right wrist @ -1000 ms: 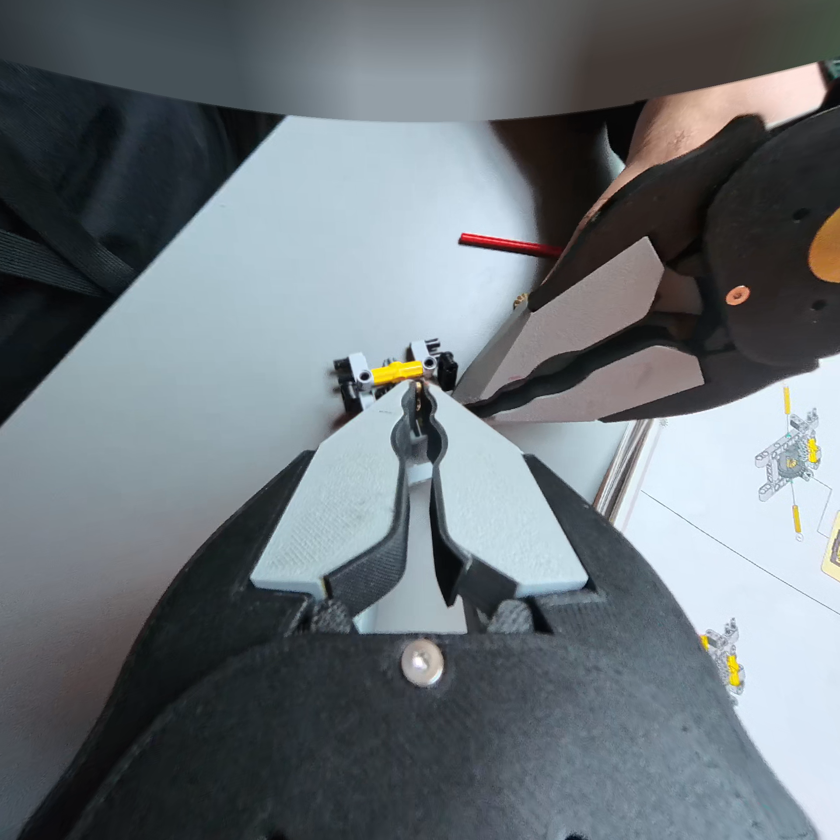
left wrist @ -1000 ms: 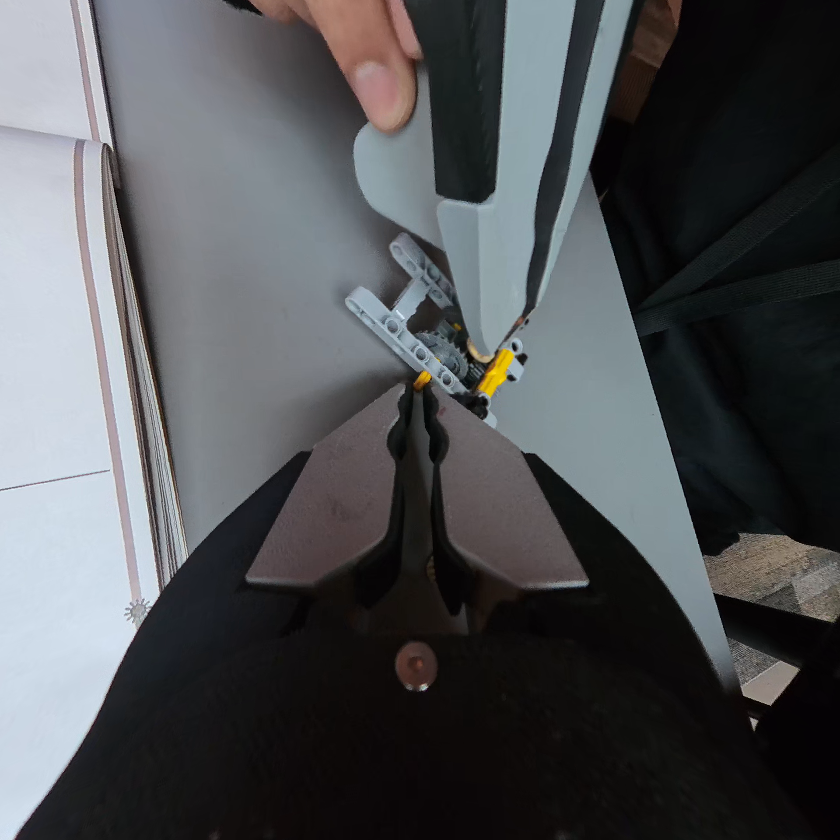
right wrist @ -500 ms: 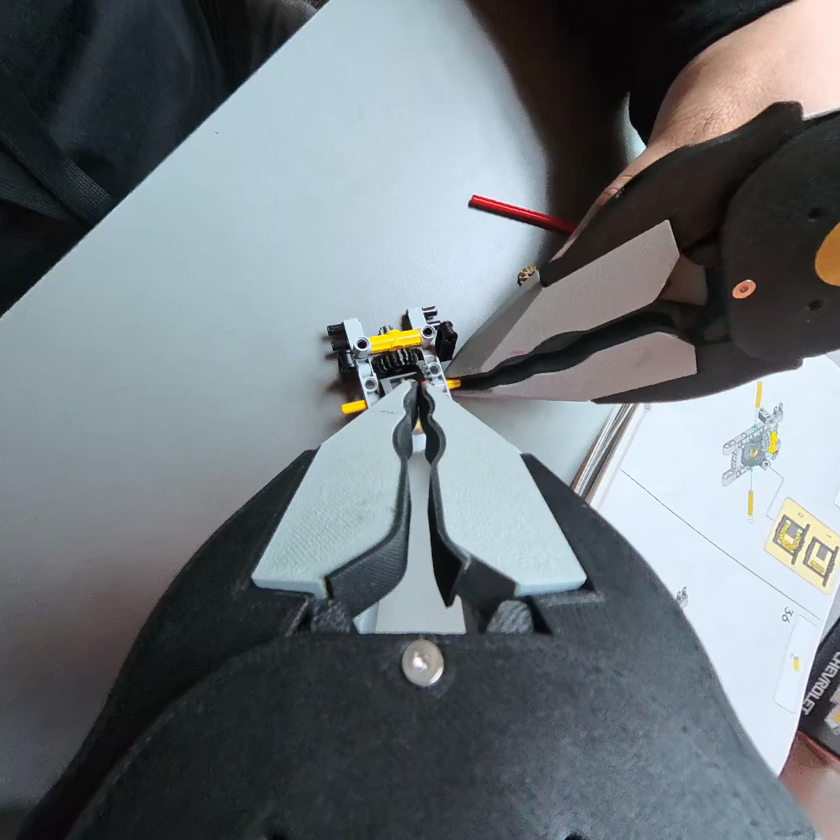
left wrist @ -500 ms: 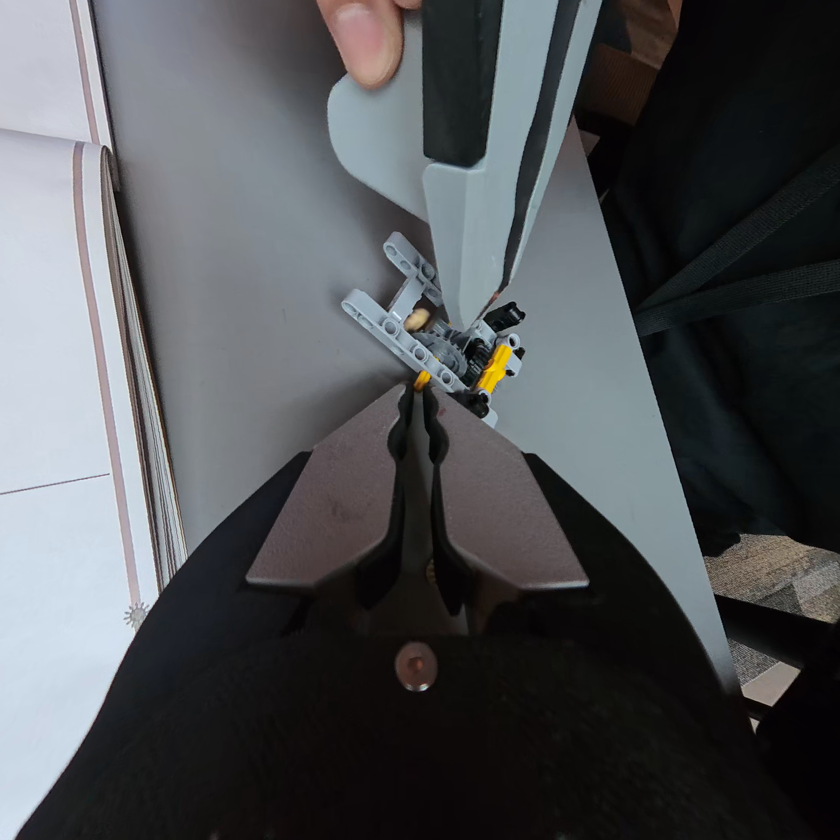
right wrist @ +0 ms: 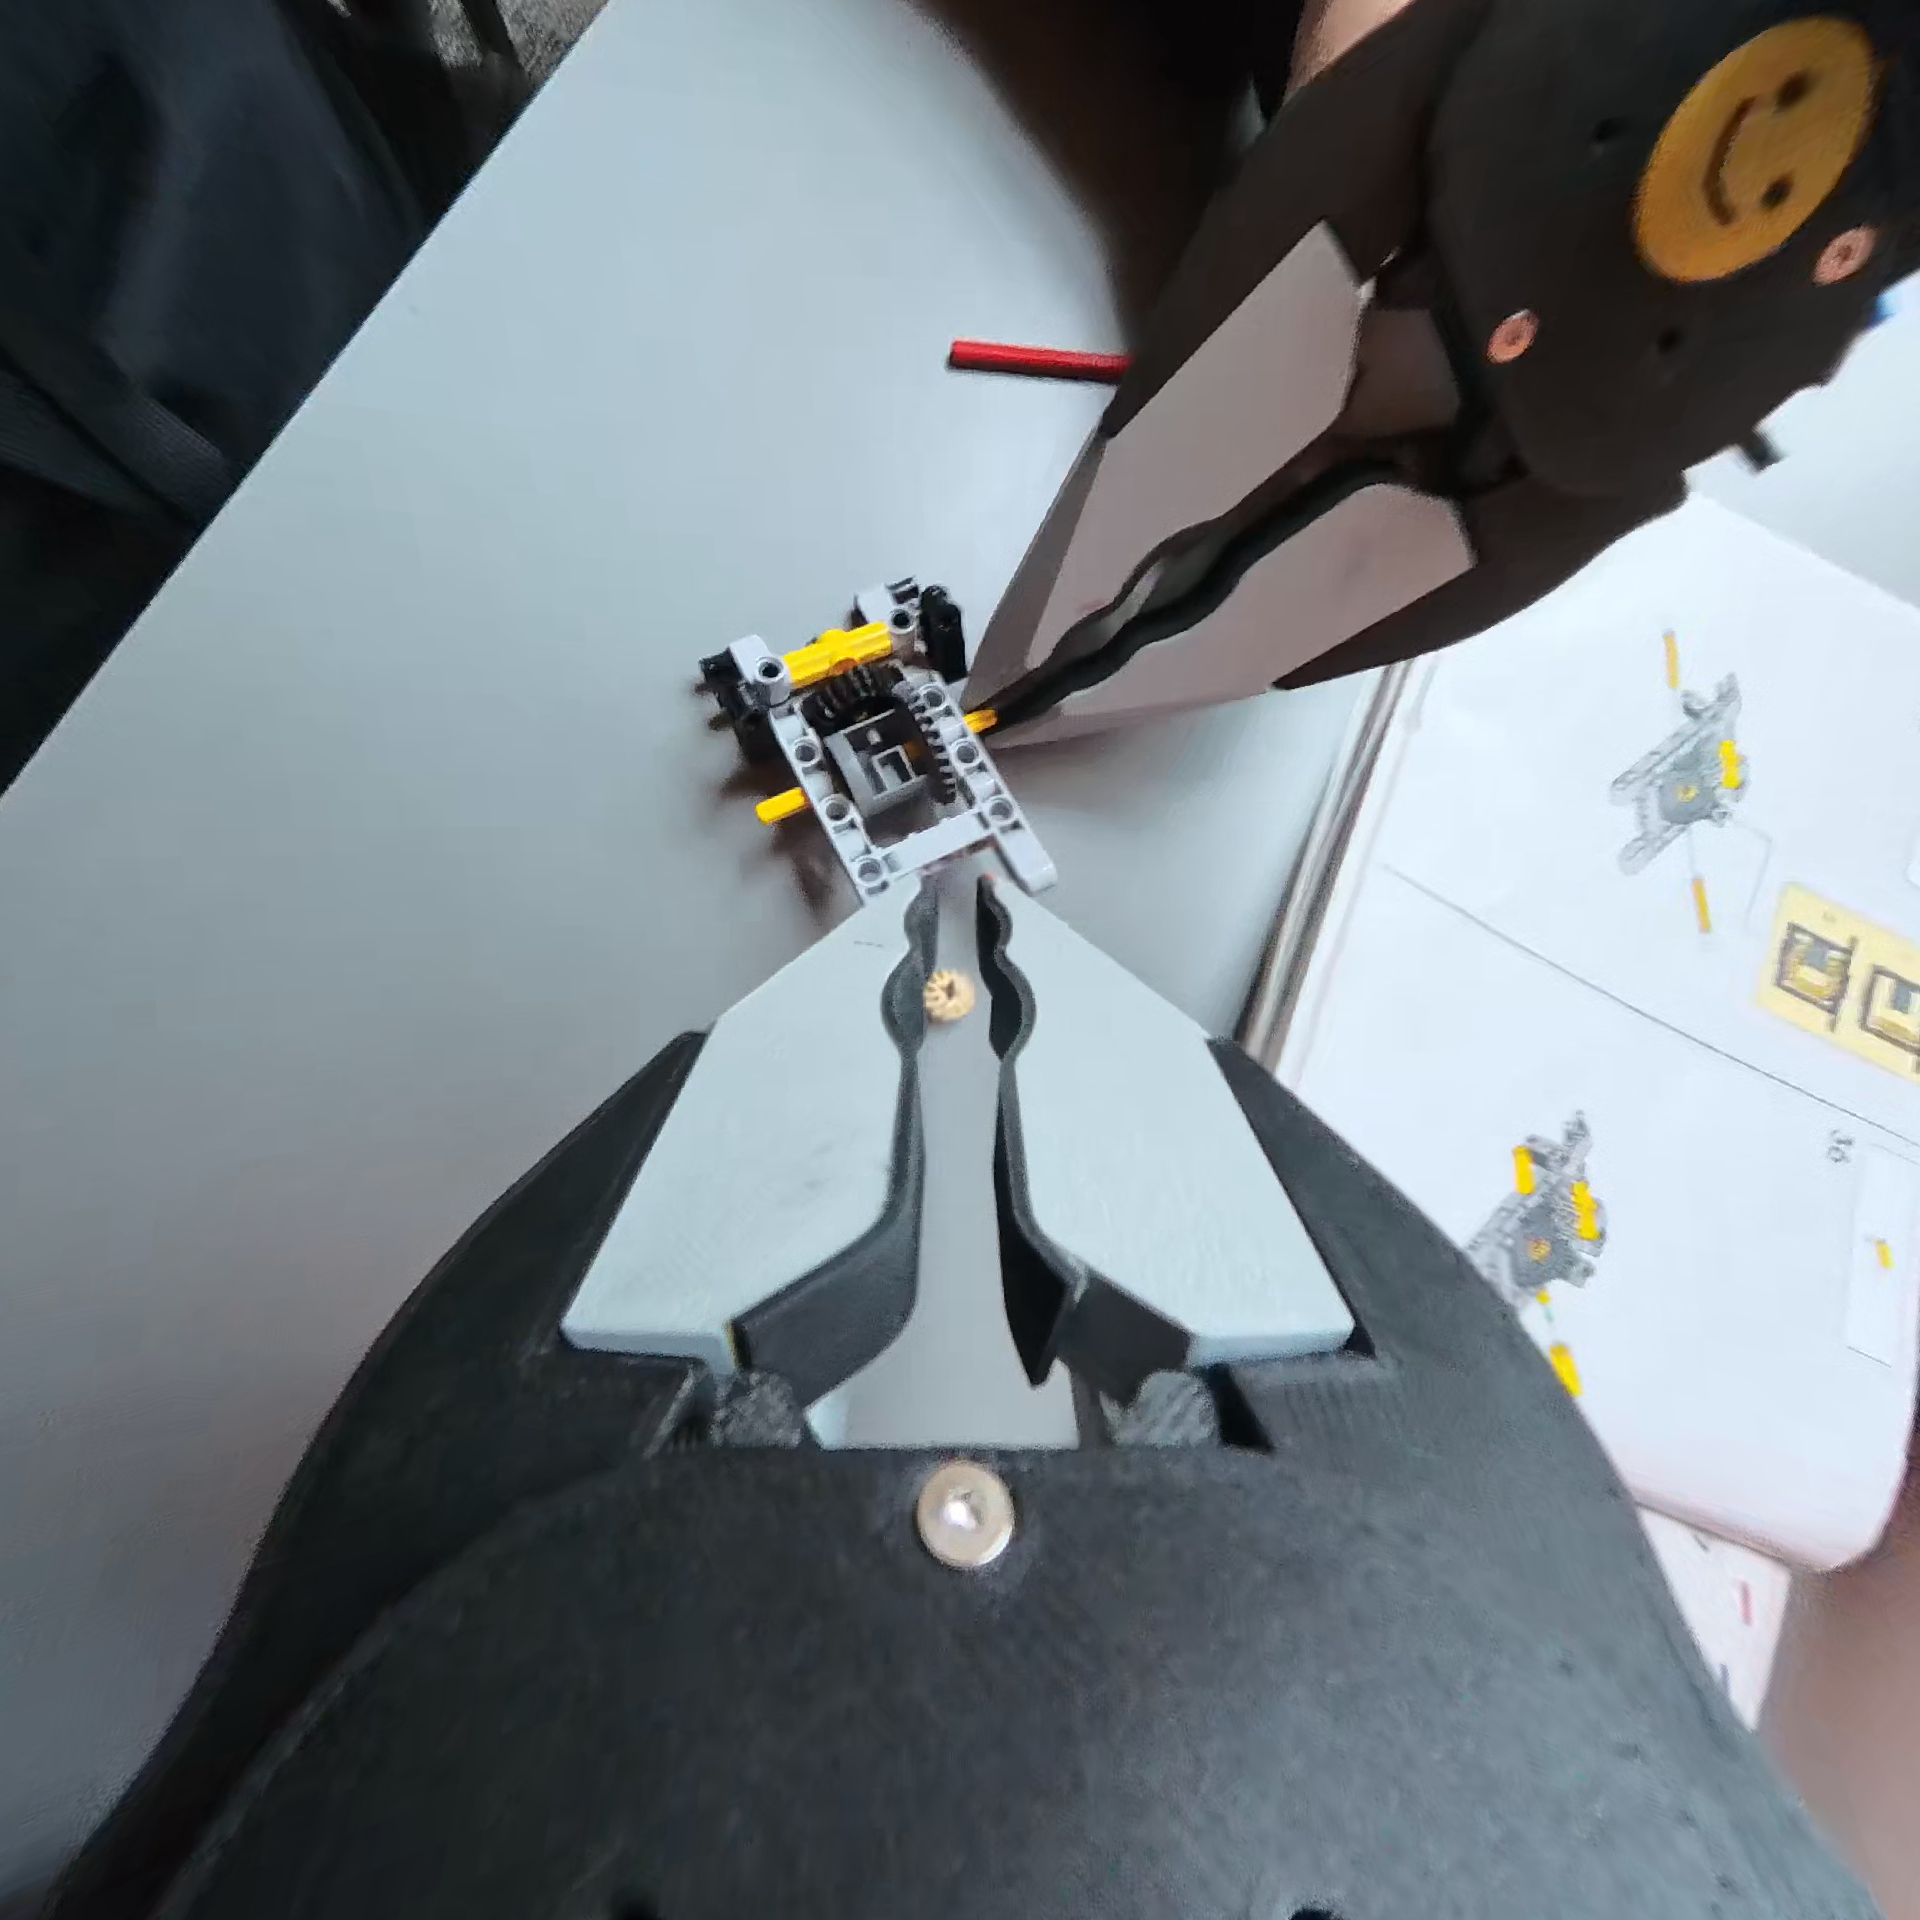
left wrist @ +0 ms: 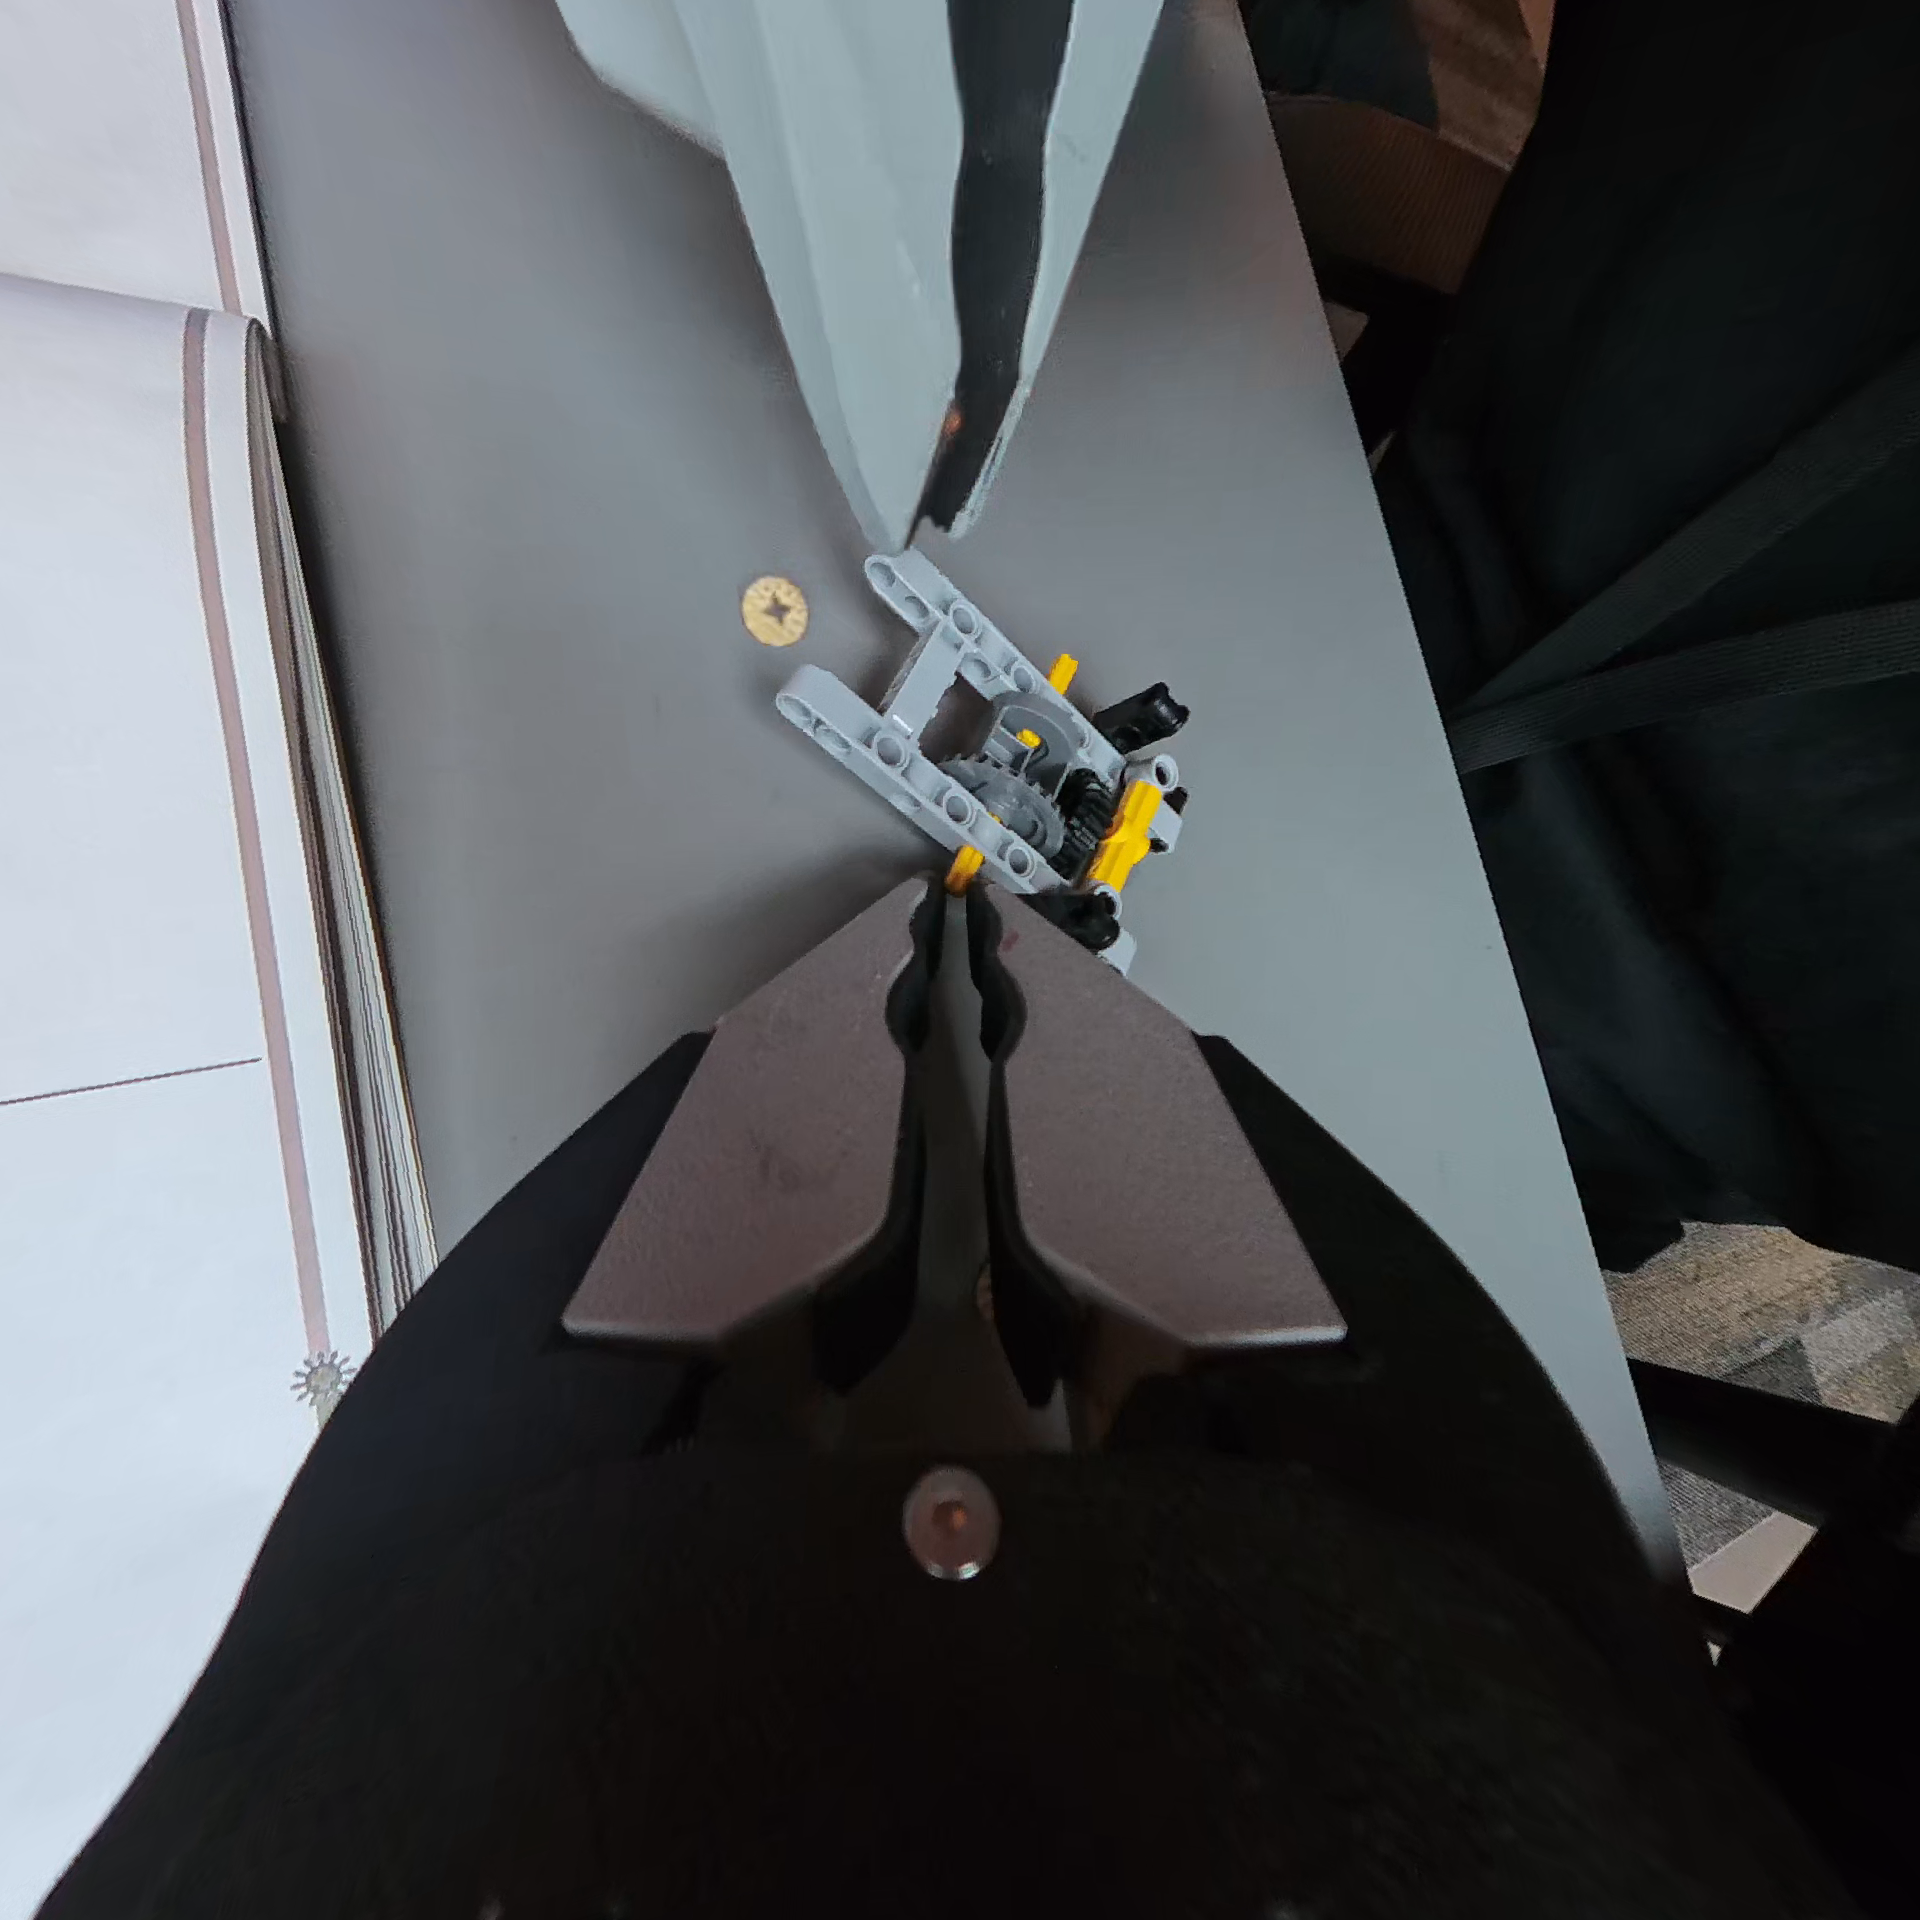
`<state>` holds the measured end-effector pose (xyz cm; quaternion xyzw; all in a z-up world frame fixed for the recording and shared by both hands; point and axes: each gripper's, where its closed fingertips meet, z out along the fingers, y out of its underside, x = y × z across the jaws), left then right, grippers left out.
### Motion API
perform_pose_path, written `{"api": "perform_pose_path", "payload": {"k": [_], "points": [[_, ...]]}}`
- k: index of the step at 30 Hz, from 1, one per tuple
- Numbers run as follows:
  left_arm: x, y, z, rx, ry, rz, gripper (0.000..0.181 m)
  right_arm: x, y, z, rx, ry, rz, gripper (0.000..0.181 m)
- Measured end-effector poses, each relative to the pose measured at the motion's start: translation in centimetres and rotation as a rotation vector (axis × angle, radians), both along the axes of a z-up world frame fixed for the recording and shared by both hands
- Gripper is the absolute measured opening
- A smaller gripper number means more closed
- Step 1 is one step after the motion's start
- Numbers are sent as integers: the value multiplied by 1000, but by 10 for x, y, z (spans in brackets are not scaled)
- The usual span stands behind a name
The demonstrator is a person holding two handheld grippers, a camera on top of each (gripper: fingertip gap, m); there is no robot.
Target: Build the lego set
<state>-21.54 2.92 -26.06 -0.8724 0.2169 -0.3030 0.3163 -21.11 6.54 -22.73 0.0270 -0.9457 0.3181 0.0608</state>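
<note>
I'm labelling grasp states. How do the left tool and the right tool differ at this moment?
The left tool has dark brown-grey fingers, the right tool pale grey ones. The left tool is shut on a yellow axle of the assembly; the right tool is slightly open and empty, a tan gear loose on the table nearby. Both point their tips at the assembly.

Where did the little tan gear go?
The tan gear lies loose on the grey table, just beside the open end of the grey lego frame; in the right wrist view it shows between the right tool's fingers.
</note>
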Motion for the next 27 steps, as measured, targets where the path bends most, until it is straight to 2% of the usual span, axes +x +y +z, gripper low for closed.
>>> {"api": "perform_pose_path", "payload": {"k": [5, 9, 13, 19, 27], "points": [[1, 1, 1, 15, 11, 0, 1, 12, -5, -20, 57, 29, 83, 19], [0, 1, 0, 16, 16, -2, 1, 10, 1, -24, 96, 38, 78, 19], [-1, 0, 0, 17, 17, 0, 1, 10, 4, -15, 49, 8, 67, 19], [-1, 0, 1, 20, 18, -3, 1, 12, -1, -31, 106, 22, 90, 14], [-2, 0, 1, 19, 14, 2, 1, 16, -5, -31, 99, 19, 106, 8]]}}
